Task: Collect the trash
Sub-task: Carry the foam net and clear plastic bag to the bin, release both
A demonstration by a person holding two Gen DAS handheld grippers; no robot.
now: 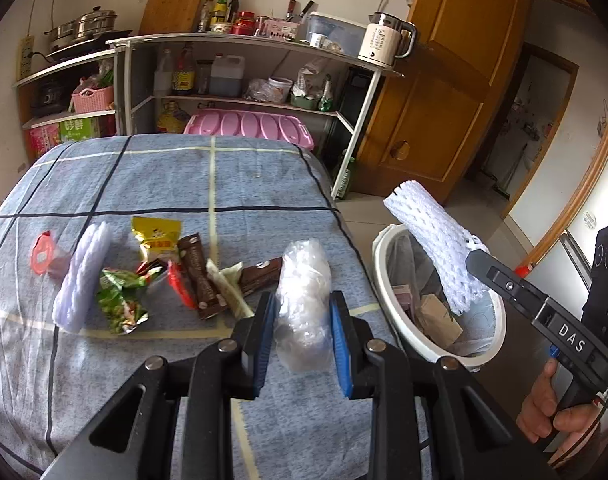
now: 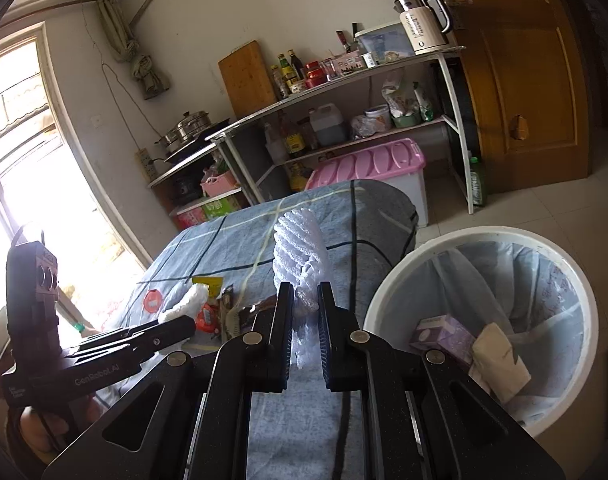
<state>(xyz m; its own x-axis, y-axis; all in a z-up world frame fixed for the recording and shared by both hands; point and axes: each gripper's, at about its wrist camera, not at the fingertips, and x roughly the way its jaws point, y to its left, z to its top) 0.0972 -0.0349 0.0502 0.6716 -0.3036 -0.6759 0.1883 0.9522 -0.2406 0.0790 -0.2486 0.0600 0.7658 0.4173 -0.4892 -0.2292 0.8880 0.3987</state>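
Observation:
My left gripper (image 1: 302, 300) is shut on a crumpled clear plastic bag (image 1: 304, 280), held above the blue checked tablecloth (image 1: 164, 176). My right gripper (image 2: 305, 292) is shut on a white foam fruit net (image 2: 300, 244); from the left wrist the same foam net (image 1: 427, 236) hangs over the white lined trash bin (image 1: 491, 344). In the right wrist view the trash bin (image 2: 387, 292) stands right of the table, with a purple box (image 2: 439, 332) and paper inside. On the cloth lie a second foam net (image 1: 84, 272), a yellow packet (image 1: 156, 236), a green wrapper (image 1: 120, 300), brown wrappers (image 1: 196, 272) and a red-lidded cup (image 1: 44, 256).
Metal shelves (image 1: 244, 40) with bottles, a kettle (image 1: 383, 40) and pots stand behind the table. A pink-lidded storage box (image 1: 248, 126) sits under them. A wooden door (image 1: 455, 80) is at the right, a green bottle (image 1: 345, 176) on the tiled floor. A hand (image 1: 543, 404) grips the right tool.

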